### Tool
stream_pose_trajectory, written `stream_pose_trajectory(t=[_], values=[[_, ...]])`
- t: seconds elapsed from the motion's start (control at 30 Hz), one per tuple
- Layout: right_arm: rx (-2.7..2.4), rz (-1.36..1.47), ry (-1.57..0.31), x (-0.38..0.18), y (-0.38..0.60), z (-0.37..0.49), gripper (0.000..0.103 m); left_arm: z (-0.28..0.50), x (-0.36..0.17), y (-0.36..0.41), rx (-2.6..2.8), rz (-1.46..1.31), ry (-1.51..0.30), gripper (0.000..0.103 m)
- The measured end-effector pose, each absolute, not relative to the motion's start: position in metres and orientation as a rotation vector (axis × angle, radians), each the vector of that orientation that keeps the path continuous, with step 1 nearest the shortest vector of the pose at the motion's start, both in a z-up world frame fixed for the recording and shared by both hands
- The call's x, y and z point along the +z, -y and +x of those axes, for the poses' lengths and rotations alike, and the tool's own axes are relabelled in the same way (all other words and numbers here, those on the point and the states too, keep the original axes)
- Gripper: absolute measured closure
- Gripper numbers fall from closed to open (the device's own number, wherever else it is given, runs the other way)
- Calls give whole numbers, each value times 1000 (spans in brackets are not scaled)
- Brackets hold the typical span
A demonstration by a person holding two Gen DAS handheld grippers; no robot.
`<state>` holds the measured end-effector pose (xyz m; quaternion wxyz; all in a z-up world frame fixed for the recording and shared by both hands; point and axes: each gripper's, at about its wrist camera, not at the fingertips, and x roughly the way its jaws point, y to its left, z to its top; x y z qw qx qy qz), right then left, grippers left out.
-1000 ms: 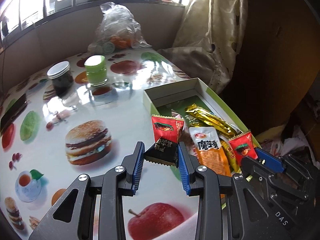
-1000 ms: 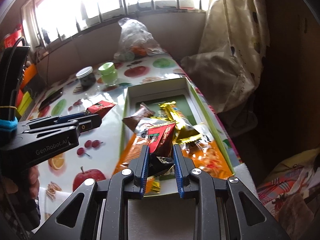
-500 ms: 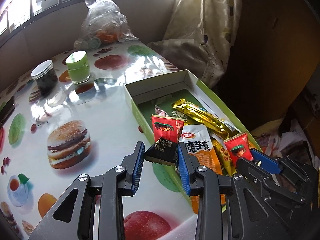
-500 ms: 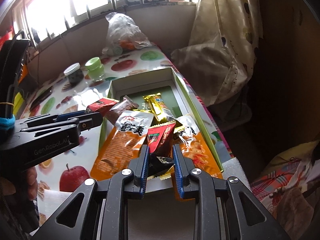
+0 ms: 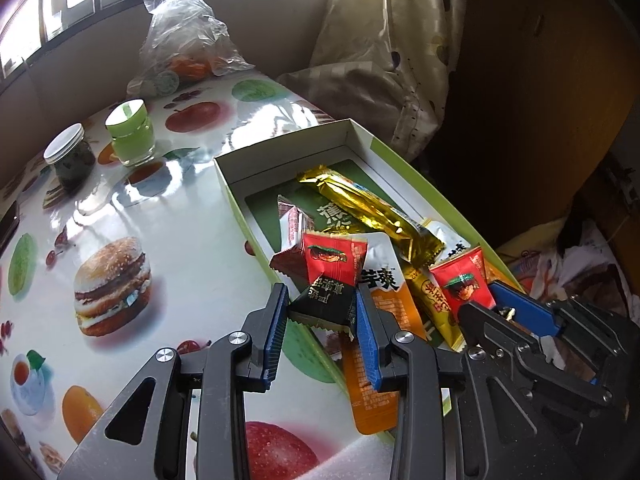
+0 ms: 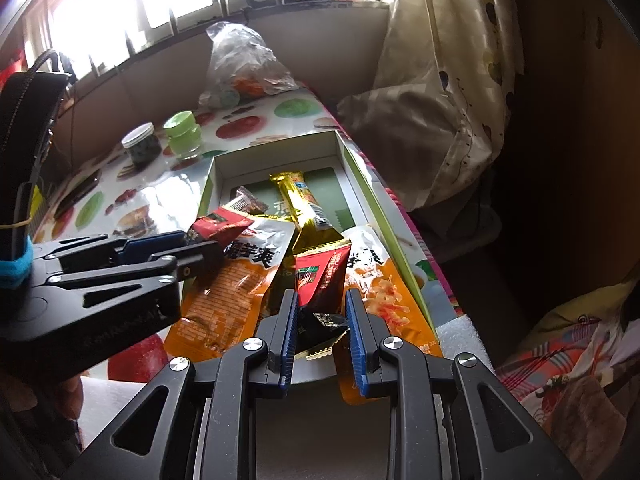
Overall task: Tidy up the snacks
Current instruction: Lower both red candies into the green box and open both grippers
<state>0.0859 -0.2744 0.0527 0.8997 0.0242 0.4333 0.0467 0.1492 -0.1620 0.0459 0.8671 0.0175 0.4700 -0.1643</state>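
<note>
**Lighting and picture quality**

You have strong daylight from the window point(image 6: 168, 12), blown out white in the right wrist view. Glare streaks the glossy tablecloth point(image 5: 132, 200). The right side falls into deep shadow. Fisheye bending curves the edges; corners vignette black.

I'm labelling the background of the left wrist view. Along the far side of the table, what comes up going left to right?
Dark jar → green jar → plastic bag → curtain.
</note>
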Motion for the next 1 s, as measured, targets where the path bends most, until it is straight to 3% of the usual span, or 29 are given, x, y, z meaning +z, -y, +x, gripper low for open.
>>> stream_pose_trajectory(t=[1.0], values=[[71, -79, -836, 49, 263, 90, 80, 151, 44, 182, -360, 63, -980, 69]])
